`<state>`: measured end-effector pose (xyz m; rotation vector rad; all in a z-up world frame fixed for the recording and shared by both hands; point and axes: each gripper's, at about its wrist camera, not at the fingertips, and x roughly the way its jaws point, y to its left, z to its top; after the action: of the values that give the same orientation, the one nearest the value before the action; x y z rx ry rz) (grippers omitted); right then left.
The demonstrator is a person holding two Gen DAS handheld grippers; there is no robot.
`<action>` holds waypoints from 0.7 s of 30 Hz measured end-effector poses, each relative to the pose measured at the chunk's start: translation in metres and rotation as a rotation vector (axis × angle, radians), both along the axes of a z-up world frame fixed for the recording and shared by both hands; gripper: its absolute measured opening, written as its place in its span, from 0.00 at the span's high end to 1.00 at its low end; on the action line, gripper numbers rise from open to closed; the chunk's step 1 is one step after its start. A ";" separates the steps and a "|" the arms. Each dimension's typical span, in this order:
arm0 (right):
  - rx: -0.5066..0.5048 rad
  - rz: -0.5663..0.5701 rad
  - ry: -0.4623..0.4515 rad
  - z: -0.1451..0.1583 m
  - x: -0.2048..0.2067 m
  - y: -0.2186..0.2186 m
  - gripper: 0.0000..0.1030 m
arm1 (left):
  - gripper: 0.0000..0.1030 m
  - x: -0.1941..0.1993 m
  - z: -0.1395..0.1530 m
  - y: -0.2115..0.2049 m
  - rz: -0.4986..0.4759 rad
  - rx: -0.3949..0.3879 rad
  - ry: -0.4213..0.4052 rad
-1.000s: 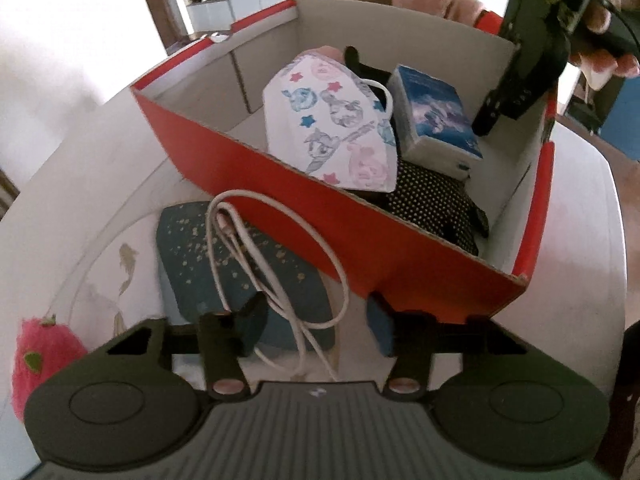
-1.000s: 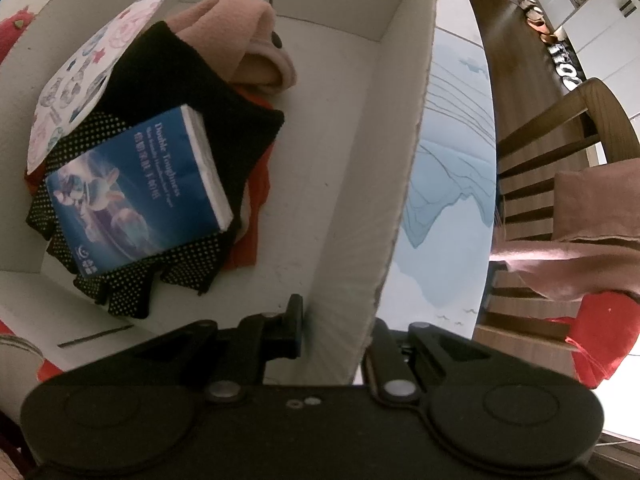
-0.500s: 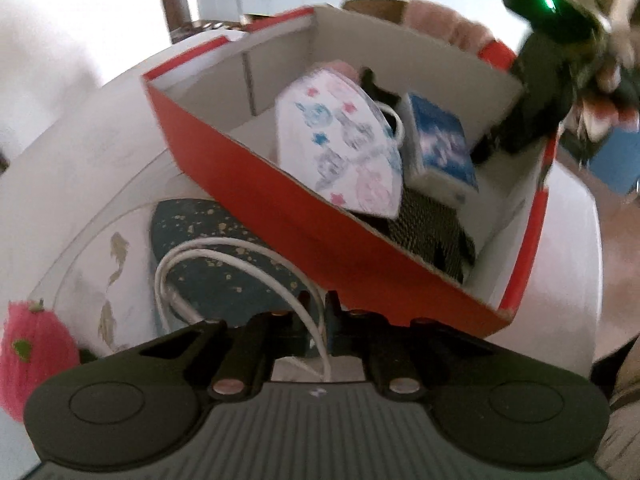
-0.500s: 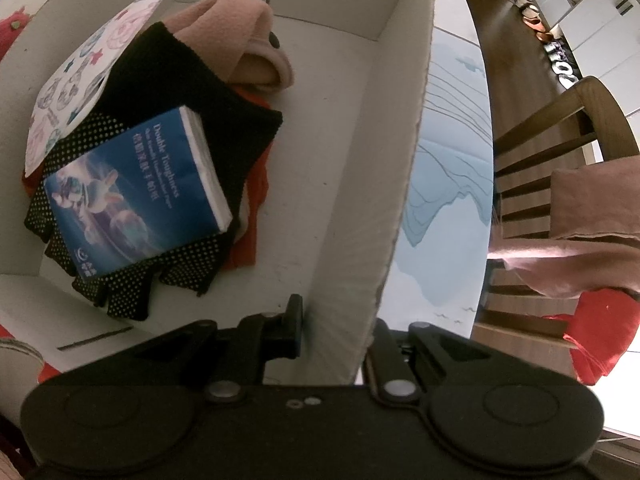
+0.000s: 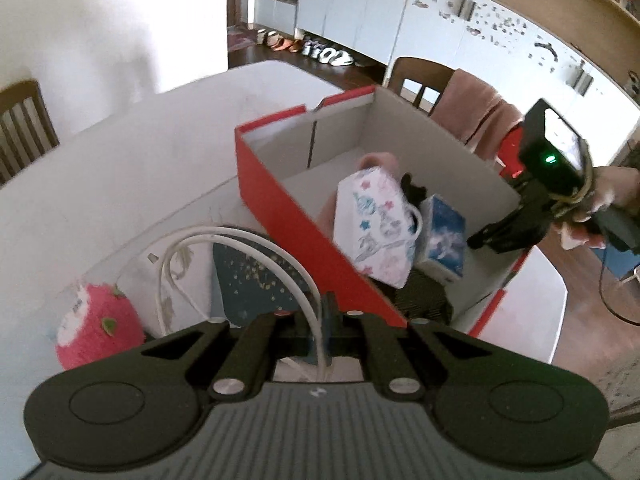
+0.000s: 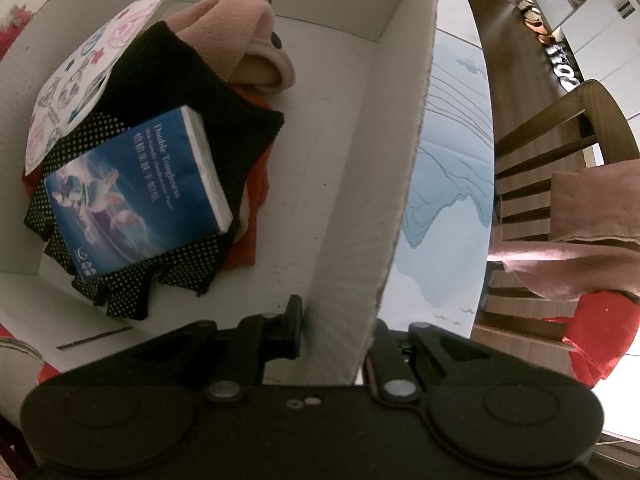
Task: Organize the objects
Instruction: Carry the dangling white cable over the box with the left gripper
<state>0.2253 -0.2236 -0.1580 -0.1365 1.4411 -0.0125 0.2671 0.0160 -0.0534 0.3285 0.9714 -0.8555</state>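
1. Left wrist view: left gripper [image 5: 325, 320] clenched on white cable [image 5: 224, 236], loop trailing out beyond the fingertips over the table [image 5: 120, 168].
2. Red box [image 5: 304, 232] just beyond and right of those fingers, opening upward; left hand nearer.
3. Right gripper [image 6: 336, 328] clamped on the box's side wall [image 6: 360, 220], steadying it.
4. Mask [image 5: 376, 224] and tissue pack [image 6: 136, 192] inside already.

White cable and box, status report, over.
Left gripper shut on white cable, loop lifted clear of table. Right gripper clamped on box wall. Box rim between cable and inside.
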 end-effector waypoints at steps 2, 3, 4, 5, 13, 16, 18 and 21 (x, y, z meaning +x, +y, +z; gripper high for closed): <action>0.000 0.002 -0.001 0.000 0.000 0.000 0.90 | 0.96 -0.001 0.013 -0.003 -0.014 -0.004 -0.004; 0.000 0.001 -0.001 0.000 0.000 0.000 0.90 | 0.96 -0.001 0.019 -0.005 -0.021 -0.010 -0.006; 0.000 0.002 -0.001 0.000 0.000 0.001 0.90 | 0.96 -0.001 0.026 -0.009 -0.029 -0.016 -0.014; 0.000 0.002 -0.002 0.000 -0.001 0.001 0.90 | 0.96 -0.001 0.033 -0.013 -0.040 -0.024 -0.023; 0.003 0.006 -0.003 0.000 0.000 0.001 0.90 | 0.96 -0.001 0.074 -0.061 -0.160 -0.081 -0.098; 0.006 0.006 -0.005 0.000 -0.001 0.000 0.90 | 0.96 -0.002 0.076 -0.086 -0.208 -0.084 -0.114; 0.009 0.004 -0.007 0.000 -0.001 0.000 0.90 | 0.96 -0.004 0.074 -0.100 -0.232 -0.079 -0.113; 0.008 0.008 -0.009 0.000 -0.002 -0.001 0.91 | 0.96 -0.002 0.064 -0.120 -0.259 -0.061 -0.109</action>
<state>0.2236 -0.2241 -0.1577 -0.1350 1.4315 -0.0008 0.2647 -0.1042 0.0103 0.4503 0.8106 -1.0889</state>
